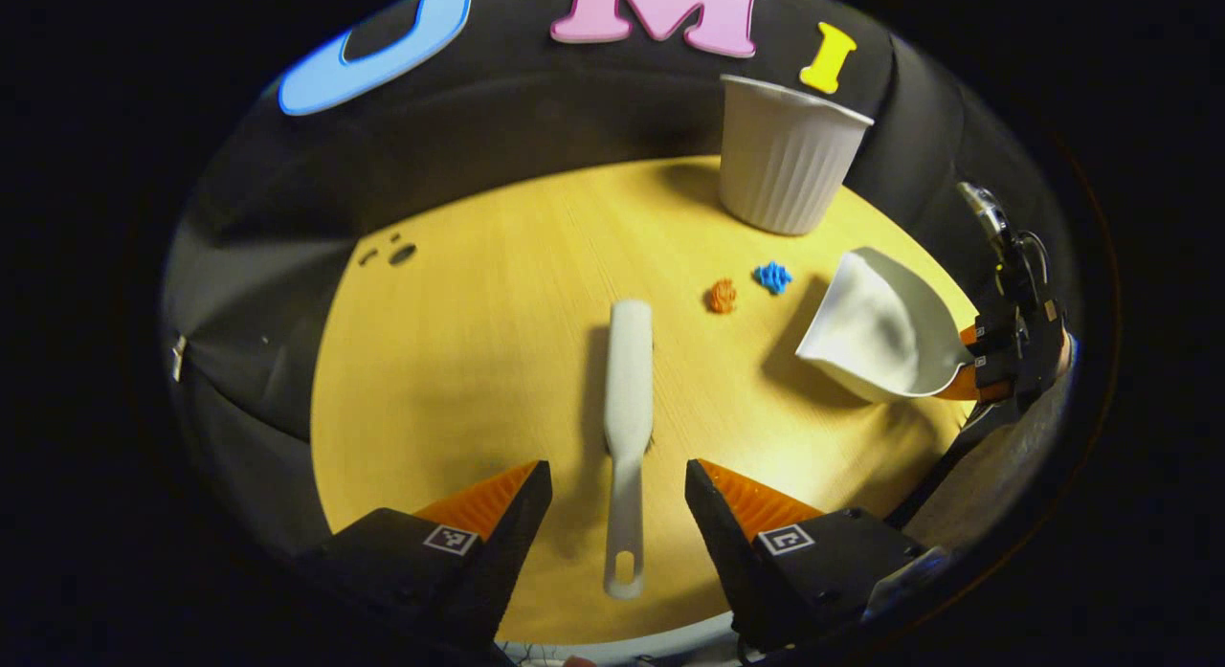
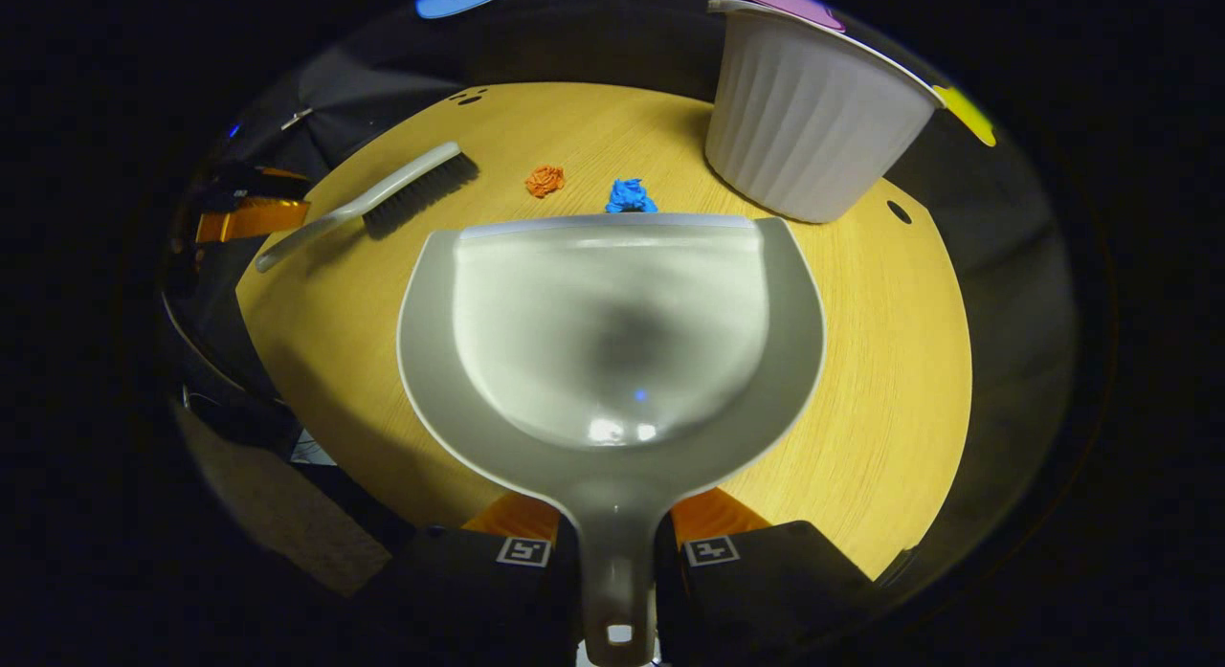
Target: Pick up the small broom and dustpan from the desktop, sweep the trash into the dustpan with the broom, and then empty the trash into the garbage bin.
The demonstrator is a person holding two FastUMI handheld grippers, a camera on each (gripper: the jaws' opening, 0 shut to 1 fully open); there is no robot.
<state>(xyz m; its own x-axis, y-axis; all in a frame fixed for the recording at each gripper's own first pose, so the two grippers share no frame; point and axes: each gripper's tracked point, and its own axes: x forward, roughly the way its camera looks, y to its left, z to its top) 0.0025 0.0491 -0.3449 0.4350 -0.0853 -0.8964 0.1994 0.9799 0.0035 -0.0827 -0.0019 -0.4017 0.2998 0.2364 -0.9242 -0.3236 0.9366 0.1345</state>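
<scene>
A small white broom lies flat on the round wooden table, handle toward me. My left gripper stands open, one finger on each side of the handle, not touching it. The broom appears again at the far left in the right gripper view, bristles dark. My right gripper is shut on the handle of the white dustpan, held tilted above the table; the dustpan also shows at the right in the left gripper view. An orange scrap and a blue scrap lie just beyond the pan's lip.
A white ribbed garbage bin stands at the table's far edge, right of the scraps; it looms large as the bin in the right gripper view. Small dark holes mark the tabletop at the far left. Black cloth rings the table.
</scene>
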